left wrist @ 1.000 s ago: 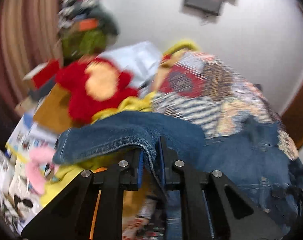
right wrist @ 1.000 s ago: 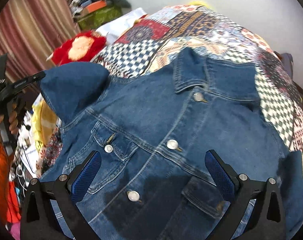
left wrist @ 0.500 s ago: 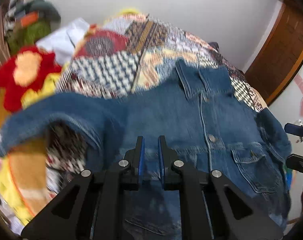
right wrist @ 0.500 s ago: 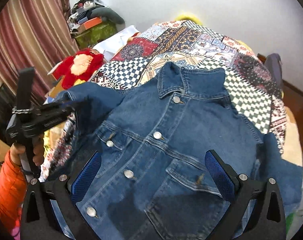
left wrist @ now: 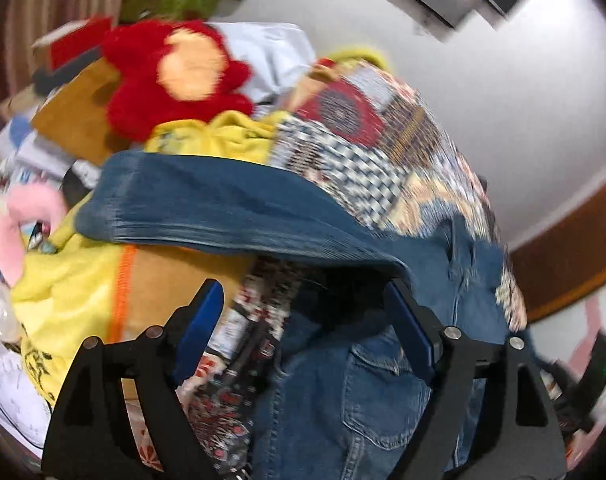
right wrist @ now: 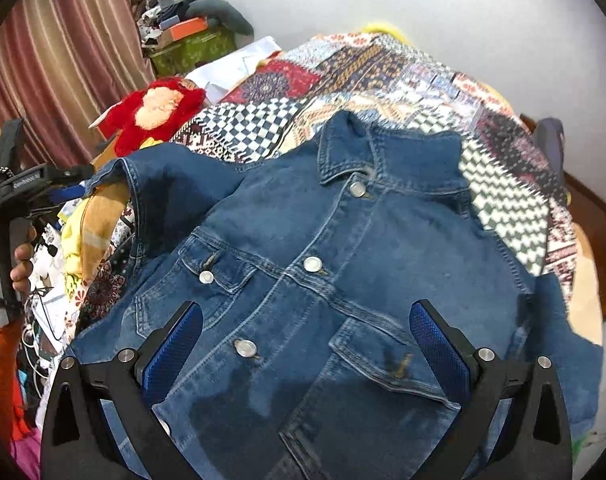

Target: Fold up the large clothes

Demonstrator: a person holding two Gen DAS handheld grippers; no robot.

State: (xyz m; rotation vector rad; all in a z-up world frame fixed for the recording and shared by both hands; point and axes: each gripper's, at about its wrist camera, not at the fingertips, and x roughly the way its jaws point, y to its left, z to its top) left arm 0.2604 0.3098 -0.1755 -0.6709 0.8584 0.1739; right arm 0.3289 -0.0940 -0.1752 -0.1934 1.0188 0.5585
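A blue denim jacket [right wrist: 343,264] lies front up, buttoned, on a patchwork bedspread [right wrist: 383,80]. Its left sleeve [right wrist: 159,184] sticks out over the bed's left edge; in the left wrist view the sleeve [left wrist: 223,208] stretches across just beyond the fingers. My left gripper [left wrist: 307,332] is open, holds nothing, and sits just below the sleeve; it also shows in the right wrist view [right wrist: 63,186] beside the sleeve's cuff. My right gripper [right wrist: 307,352] is open and empty above the jacket's lower front.
A red plush toy [right wrist: 151,116] lies left of the bed, with yellow cloth [left wrist: 75,280], a pink toy [left wrist: 19,224], boxes and clutter beside it. A striped curtain [right wrist: 63,60] hangs at left. A wooden door frame [left wrist: 575,256] is at right.
My left gripper was shut on the sleeve; it has opened and let it go, swinging back left. The right wrist view has pulled back a little.
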